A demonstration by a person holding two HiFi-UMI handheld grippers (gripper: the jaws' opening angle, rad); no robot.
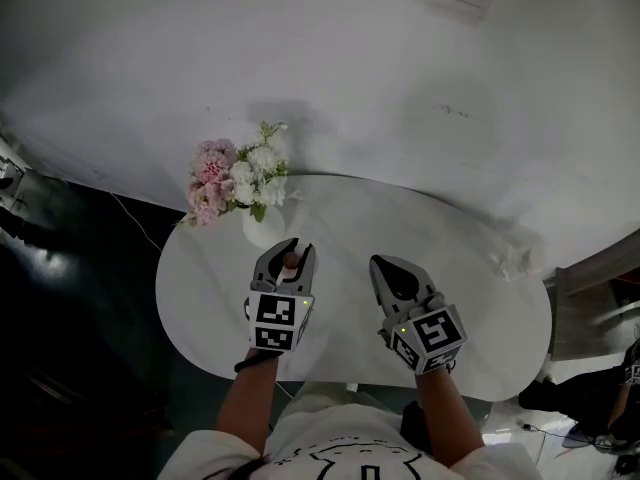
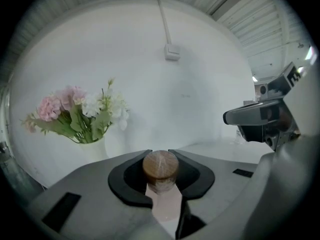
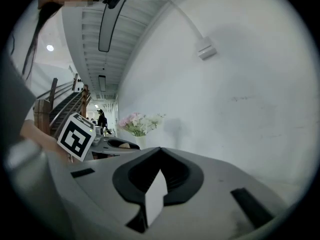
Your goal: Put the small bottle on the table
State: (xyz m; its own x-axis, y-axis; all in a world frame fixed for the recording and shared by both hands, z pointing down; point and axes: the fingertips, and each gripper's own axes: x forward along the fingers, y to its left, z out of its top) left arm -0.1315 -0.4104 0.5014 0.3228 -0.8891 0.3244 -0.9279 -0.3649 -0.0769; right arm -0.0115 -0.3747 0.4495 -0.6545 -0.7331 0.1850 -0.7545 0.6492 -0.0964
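A white oval table [image 1: 480,298] is seen from above, set against a plain white wall [image 1: 400,88]; dark floor [image 1: 70,298] is glimpsed to the left; a small white box [image 2: 172,51] is fixed high on the wall, with a thin duct running up from it. At the table's far left edge a white vase [image 1: 262,226] is stood, filled with pink and white flowers [image 1: 235,178].

Near the table's right end a pale crumpled shape [image 1: 515,256] is noted, too faint to be named; the person is cut off at the bottom edge, only forearms and a white shirt being shown.

The small bottle [image 2: 160,170] is clamped in the left tongs [image 1: 289,250], held over the table just in front of the vase; whether its base is touching the top cannot be told, since the lower body is covered by the tongs. A round brown cap with a wood-like grain is shown; below it a pale pinkish body is partly seen.

The right tongs [image 1: 392,268] are held beside the left ones, pressed together at the tips with nothing between them.
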